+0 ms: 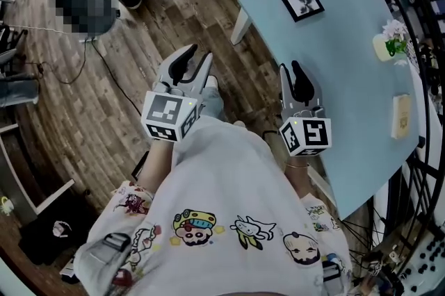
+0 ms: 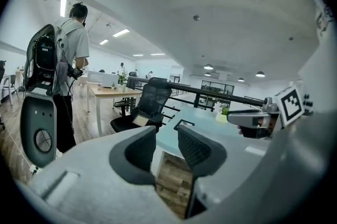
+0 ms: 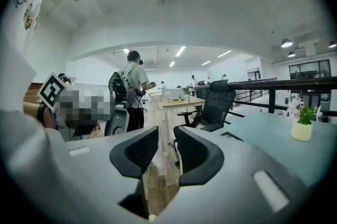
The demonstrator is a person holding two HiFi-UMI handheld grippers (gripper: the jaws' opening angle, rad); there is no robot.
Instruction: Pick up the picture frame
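A small black picture frame (image 1: 302,3) with a white mat lies flat at the far end of the light blue table (image 1: 334,51). It shows small in the left gripper view (image 2: 184,124) and as a thin dark edge in the right gripper view (image 3: 231,136). My left gripper (image 1: 197,60) hangs over the wooden floor, left of the table's near corner, open with only air between its fingers (image 2: 167,133). My right gripper (image 1: 290,71) is at the table's near edge, well short of the frame, also open and empty (image 3: 166,136).
A potted flower (image 1: 389,43) and a pale wooden block (image 1: 402,116) stand near the table's right edge. A black office chair (image 2: 150,102) sits beyond the table, with a dark railing (image 3: 284,82) behind. A person with a backpack (image 3: 134,86) stands farther off.
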